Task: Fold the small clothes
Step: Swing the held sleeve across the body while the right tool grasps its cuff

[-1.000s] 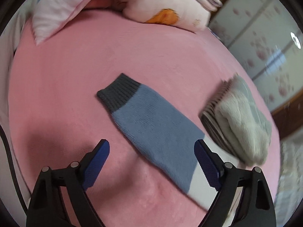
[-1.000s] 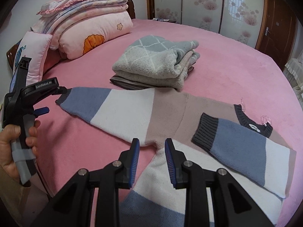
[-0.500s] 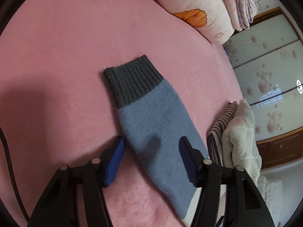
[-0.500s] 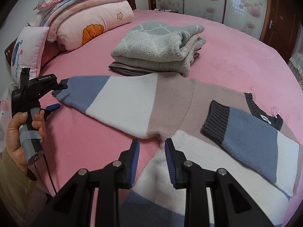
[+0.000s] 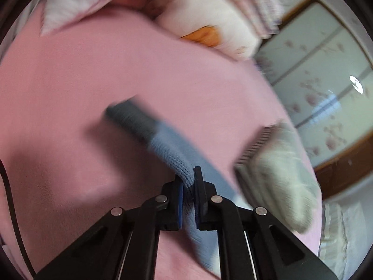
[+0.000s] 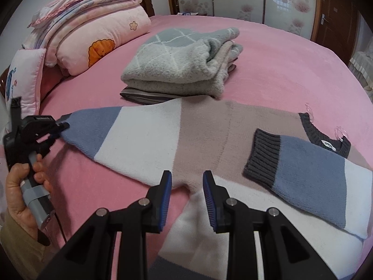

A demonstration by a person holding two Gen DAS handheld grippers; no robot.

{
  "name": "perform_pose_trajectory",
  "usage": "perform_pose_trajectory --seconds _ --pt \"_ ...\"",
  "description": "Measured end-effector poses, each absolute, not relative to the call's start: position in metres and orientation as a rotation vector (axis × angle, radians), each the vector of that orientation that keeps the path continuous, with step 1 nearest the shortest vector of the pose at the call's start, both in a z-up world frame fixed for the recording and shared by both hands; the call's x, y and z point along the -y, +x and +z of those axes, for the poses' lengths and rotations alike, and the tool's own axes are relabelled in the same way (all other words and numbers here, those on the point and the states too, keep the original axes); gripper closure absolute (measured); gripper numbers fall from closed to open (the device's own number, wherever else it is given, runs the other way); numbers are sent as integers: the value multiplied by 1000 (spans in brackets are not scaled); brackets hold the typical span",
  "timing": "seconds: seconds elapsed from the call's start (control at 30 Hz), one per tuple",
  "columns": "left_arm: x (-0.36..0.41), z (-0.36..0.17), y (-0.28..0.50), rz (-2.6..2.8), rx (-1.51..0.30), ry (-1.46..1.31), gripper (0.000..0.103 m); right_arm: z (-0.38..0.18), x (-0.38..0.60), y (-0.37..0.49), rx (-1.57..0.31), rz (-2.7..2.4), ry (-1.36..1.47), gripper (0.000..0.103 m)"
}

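Where writing is concerned, the white tag [image 6: 328, 143] inside the sweater's dark collar carries print too small to read, and the lettering on top of the left gripper [image 6: 62, 126] is likewise illegible. One striped sweater [image 6: 200, 128] lies spread flat on the pink bed [image 6: 279, 70]; its right sleeve [image 6: 310, 177] is folded across the body, while its left sleeve [image 6: 93, 128] stretches out toward the bed edge. One stack of folded grey clothes [image 6: 181, 67] sits just behind the sweater, and one pile of pink bedding [image 6: 93, 32] sits at the head of the bed. The left gripper, gripped by a bare hand [image 6: 21, 191] at the handle, has its jaws clenched on the blue part of the left sleeve [image 5: 172, 149] near the dark cuff. The right gripper [image 6: 187, 196] hovers over the sweater's underarm, jaws parted and holding nothing.
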State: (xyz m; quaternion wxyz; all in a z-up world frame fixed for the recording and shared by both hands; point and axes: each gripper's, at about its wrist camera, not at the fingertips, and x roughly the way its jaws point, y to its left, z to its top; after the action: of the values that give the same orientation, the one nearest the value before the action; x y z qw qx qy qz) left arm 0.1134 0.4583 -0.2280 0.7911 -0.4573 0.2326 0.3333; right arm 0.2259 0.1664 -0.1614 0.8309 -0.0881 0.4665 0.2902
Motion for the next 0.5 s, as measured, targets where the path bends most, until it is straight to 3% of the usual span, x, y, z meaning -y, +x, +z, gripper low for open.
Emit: perform_pose_trajectory --seconds 0.3,0.5 --pt "-319 -130 165 322 -463 -733 98 -148 -85 224 -988 491 -87 75" --pt "-201 -152 223 84 -682 -548 98 -147 -18 224 -983 354 -69 75"
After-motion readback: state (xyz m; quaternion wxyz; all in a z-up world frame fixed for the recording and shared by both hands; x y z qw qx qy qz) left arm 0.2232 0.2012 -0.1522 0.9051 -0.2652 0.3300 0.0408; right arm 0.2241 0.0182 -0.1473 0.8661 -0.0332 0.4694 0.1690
